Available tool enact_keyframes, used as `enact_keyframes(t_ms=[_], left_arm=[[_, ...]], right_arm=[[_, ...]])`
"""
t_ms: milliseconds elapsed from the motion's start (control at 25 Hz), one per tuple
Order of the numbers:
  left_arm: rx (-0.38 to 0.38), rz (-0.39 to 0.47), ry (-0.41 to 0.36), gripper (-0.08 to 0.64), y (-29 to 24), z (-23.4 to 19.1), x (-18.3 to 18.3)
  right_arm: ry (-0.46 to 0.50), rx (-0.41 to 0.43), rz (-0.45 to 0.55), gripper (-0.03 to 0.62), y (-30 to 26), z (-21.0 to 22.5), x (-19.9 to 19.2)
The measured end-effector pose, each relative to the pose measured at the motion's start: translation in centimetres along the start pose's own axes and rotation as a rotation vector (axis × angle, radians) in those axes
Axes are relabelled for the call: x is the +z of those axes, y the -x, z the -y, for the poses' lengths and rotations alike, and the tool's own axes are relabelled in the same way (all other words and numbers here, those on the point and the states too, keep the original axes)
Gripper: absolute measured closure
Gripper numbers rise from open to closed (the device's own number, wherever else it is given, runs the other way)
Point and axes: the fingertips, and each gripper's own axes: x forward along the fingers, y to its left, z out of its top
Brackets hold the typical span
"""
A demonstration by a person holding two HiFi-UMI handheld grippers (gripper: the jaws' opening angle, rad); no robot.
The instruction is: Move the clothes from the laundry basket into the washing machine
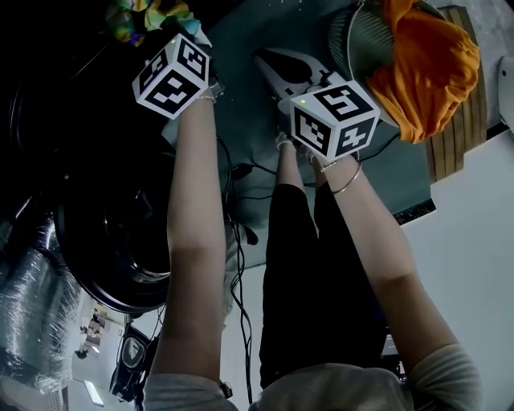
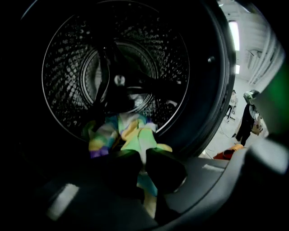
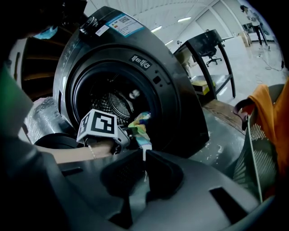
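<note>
A multicoloured garment (image 2: 131,131) hangs over the lip of the washing machine's drum (image 2: 113,67). My left gripper (image 2: 142,155) is shut on it, a strip of the cloth pinched between the jaws. In the right gripper view that gripper (image 3: 118,135) sits at the round door opening (image 3: 113,99) with the garment (image 3: 140,124) at its tip. From the head view the garment (image 1: 148,16) shows just beyond the left gripper (image 1: 161,32). My right gripper (image 3: 144,155) is shut with nothing in it and hovers by the laundry basket (image 1: 353,40). An orange garment (image 1: 426,72) lies in the basket.
The washer's round door (image 1: 120,241) hangs open at the lower left. Black cables (image 1: 237,265) trail over the floor beside the person's legs. A plastic-wrapped bundle (image 1: 32,313) lies left of the door. A wooden pallet (image 1: 462,136) lies behind the basket, and a black table (image 3: 207,45) stands further back.
</note>
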Motion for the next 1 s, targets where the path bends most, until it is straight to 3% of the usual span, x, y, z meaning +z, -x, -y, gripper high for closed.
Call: enact_keyframes(t_ms=[200,440,520,600,680,1000], left_arm=[[0.023,0.133,-0.088,0.540,-0.6,-1.2,5.5],[0.102,0.333,-0.060,0.538,-0.5,-2.9,12.4],[0.096,0.371,-0.054,0.538,-0.9,-3.0,13.8],[0.046,0.337,-0.032,0.491,-2.0,-2.6,13.6],[0.007,0.274,-0.017,0.355,-2.8,-2.1,12.2],[-0.014,0.240,0.022,0.307,-0.6,-0.9,8.6]], right_arm=[[0.008,0.003,0.002,0.569,-0.3,-0.3,0.7],[0.008,0.012,0.008,0.569,-0.5,-0.6,1.1],[-0.001,0.010,0.013,0.569,-0.7,-0.7,1.0],[-0.004,0.010,0.011,0.569,-0.8,-0.9,0.8],[-0.006,0.011,0.003,0.569,-0.8,-1.0,0.4],[0.003,-0.012,0.027,0.569,0.8,-0.2,0.9]])
